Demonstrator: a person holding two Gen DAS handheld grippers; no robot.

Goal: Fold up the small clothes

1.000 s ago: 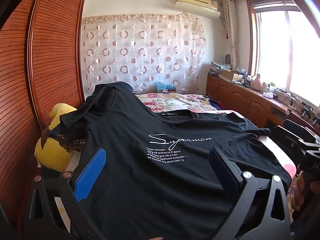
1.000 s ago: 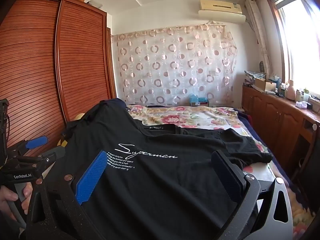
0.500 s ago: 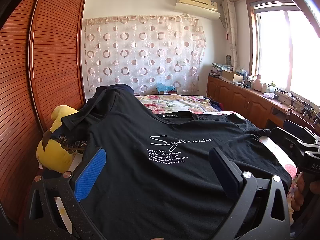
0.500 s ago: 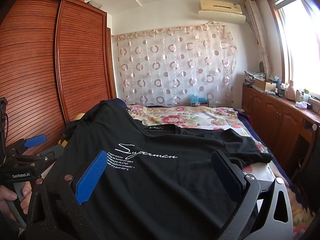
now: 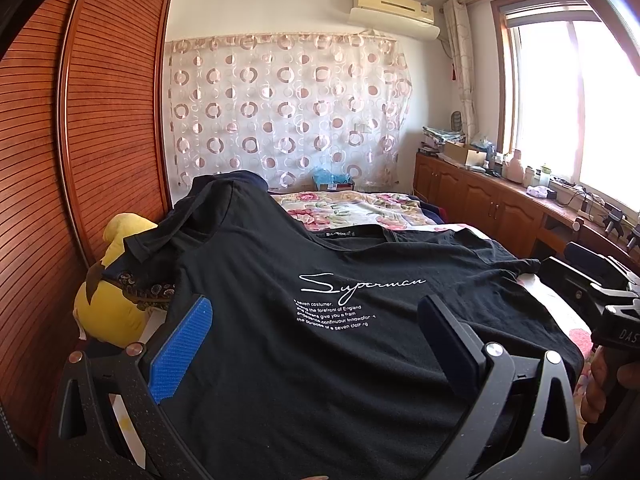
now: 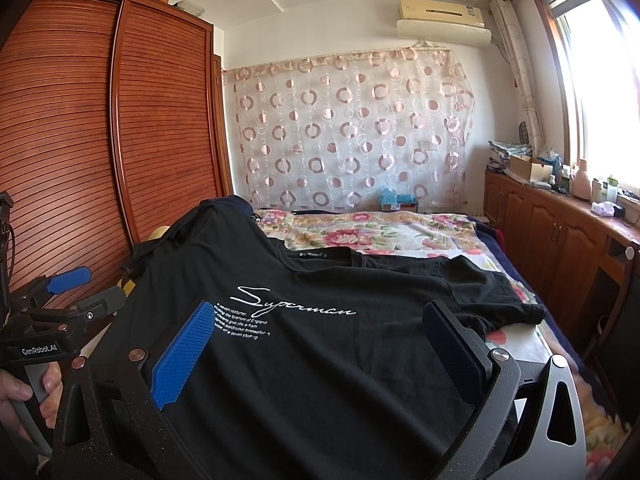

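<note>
A black T-shirt [image 5: 320,344] with white "Superman" lettering lies spread face up on the bed, collar away from me; it also shows in the right wrist view [image 6: 320,340]. My left gripper [image 5: 316,316] is open and empty, hovering over the shirt's lower left part. My right gripper [image 6: 320,324] is open and empty over the shirt's lower right part. Its left sleeve drapes over a pile at the far left [image 5: 208,208]. The right sleeve [image 6: 492,292] lies flat. The shirt's hem is hidden beneath the grippers.
A yellow plush toy [image 5: 112,280] sits left of the shirt against the wooden wardrobe [image 5: 80,160]. A floral quilt [image 6: 380,232] covers the bed beyond. A wooden cabinet [image 6: 560,240] with clutter runs along the right under the window.
Both grippers stay open over the shirt. The left view has drifted very slightly; the shirt has not moved.
</note>
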